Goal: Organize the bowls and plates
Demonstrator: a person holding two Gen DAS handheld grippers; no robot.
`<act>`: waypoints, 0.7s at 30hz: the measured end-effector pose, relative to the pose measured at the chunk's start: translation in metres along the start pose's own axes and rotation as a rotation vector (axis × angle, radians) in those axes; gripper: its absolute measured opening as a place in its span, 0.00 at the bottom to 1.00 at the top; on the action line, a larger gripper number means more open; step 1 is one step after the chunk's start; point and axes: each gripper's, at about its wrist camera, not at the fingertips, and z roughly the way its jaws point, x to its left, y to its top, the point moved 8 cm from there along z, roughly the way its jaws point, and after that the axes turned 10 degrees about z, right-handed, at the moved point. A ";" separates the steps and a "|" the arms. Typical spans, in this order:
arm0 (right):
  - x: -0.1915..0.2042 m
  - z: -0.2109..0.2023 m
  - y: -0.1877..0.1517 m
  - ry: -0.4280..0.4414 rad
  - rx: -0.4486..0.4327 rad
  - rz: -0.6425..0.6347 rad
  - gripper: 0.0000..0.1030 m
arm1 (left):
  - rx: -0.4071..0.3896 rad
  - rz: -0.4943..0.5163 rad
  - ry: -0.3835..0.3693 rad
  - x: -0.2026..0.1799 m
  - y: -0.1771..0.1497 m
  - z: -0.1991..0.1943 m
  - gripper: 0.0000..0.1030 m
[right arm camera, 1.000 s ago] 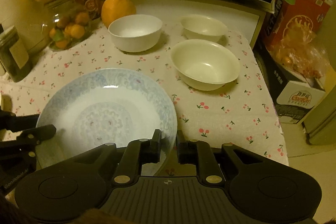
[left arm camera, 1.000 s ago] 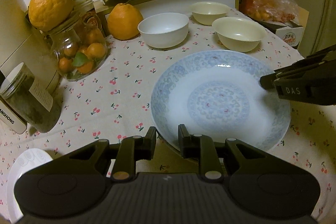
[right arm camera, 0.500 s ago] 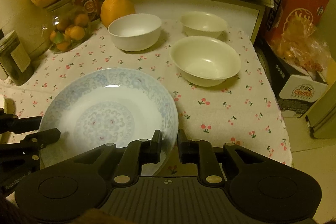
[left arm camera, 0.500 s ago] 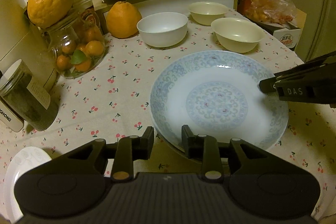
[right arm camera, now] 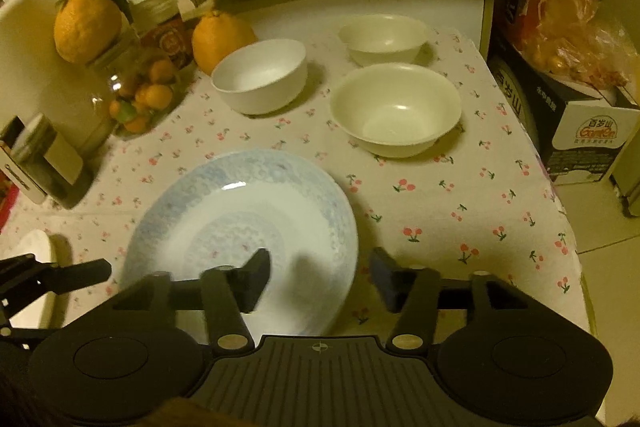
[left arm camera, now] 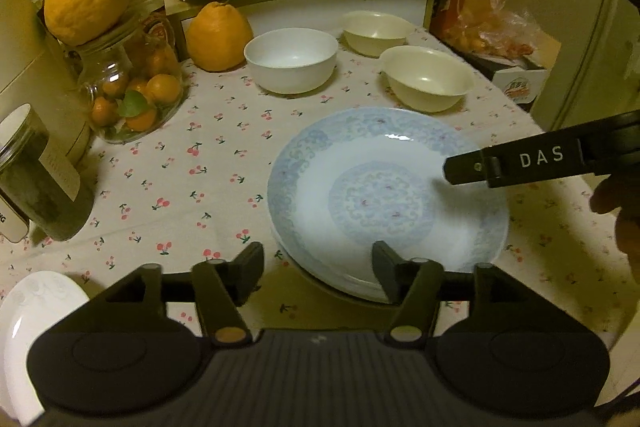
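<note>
Left wrist view: left gripper (left arm camera: 318,275) jaws, pinched on the near rim of the blue-patterned plate (left arm camera: 384,195) a second ago, are opening with nothing pressed between them. Right gripper (right arm camera: 320,279) likewise opening, plate rim between its fingers untouched. Plate sits on stacked plates on the tablecloth (left arm camera: 200,167); judged released, bowls next.

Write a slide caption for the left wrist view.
Left gripper opening over the near rim of the blue-patterned plate, three bowls behind it on the cherry-print tablecloth.

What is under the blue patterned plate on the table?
Under the blue patterned plate the rims of more stacked plates show at its near edge. Their number and faces are covered.
</note>
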 end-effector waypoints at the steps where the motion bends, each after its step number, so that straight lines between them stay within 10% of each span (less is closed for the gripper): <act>1: 0.001 -0.002 0.000 0.002 0.000 0.000 0.64 | 0.001 -0.004 -0.010 0.000 0.001 -0.001 0.66; 10: 0.016 -0.015 -0.005 0.029 0.028 -0.001 0.79 | 0.023 0.003 -0.041 0.007 -0.004 -0.015 0.91; 21: 0.054 -0.030 -0.018 0.168 0.090 0.027 0.84 | 0.023 -0.059 -0.017 0.052 -0.015 -0.037 0.98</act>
